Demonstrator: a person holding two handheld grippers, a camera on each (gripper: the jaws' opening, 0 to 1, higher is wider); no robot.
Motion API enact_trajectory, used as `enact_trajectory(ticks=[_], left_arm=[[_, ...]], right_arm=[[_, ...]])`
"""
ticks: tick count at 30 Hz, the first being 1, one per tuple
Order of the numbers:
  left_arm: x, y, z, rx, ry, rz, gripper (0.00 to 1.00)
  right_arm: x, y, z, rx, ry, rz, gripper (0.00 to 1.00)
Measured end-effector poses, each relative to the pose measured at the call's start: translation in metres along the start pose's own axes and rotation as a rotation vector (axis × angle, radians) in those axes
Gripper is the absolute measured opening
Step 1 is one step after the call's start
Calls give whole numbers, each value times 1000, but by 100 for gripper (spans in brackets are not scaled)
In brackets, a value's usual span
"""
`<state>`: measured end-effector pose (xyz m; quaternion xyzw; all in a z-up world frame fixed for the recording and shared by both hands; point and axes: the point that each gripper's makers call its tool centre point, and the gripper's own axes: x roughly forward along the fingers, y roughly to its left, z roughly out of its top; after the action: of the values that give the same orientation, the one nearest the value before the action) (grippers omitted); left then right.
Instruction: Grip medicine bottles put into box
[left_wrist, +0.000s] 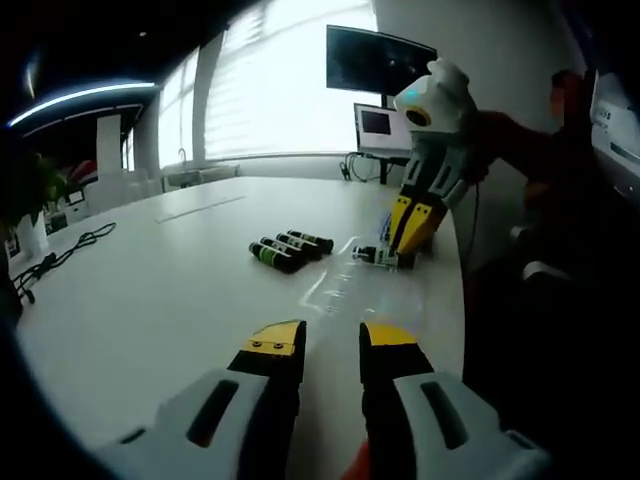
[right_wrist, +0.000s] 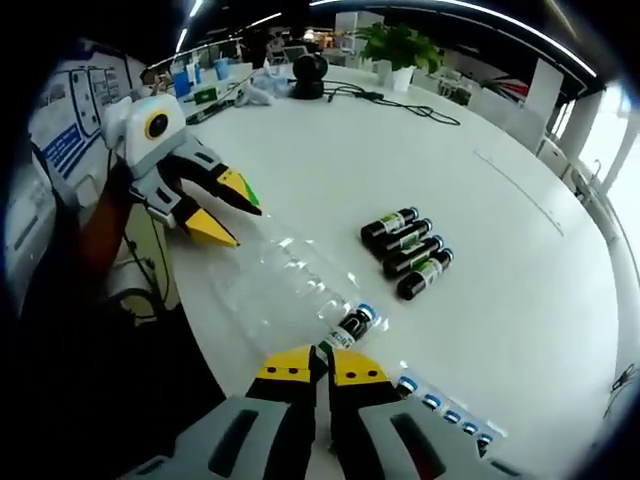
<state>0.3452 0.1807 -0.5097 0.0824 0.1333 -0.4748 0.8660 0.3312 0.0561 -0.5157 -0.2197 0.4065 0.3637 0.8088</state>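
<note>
Dark medicine bottle clamped in right tool, four bottles well ahead, left tool open.

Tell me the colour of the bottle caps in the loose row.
Black caps on the four bottles; clearest in the right gripper view.

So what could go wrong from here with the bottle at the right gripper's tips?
1. The bottle lies at the very tips of the right gripper. Whether it is clamped is unclear, and so shallow a hold might slip.
2. The clear box barely stands out against the white table, so a drop could miss it.
3. The four loose bottles lie on their sides and could roll if nudged.
</note>
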Motion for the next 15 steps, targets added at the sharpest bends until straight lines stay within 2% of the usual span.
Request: enact_trajectory(ticks=[3, 7, 9, 15], left_arm=[[-1, -1, 1, 3, -5, -3, 16], [-5, 3, 0, -1, -7, 5, 16], [-9, 5, 1, -1, -14, 11, 16], [-20, 15, -3, 39, -34, 36, 16]], right_arm=[[-2, 2, 0, 7, -6, -6, 1], [-10, 1, 12, 19, -59, -20, 2], [-15, -4, 18, 26, -87, -33, 2], [-20, -28, 20, 63, -126, -109, 2]])
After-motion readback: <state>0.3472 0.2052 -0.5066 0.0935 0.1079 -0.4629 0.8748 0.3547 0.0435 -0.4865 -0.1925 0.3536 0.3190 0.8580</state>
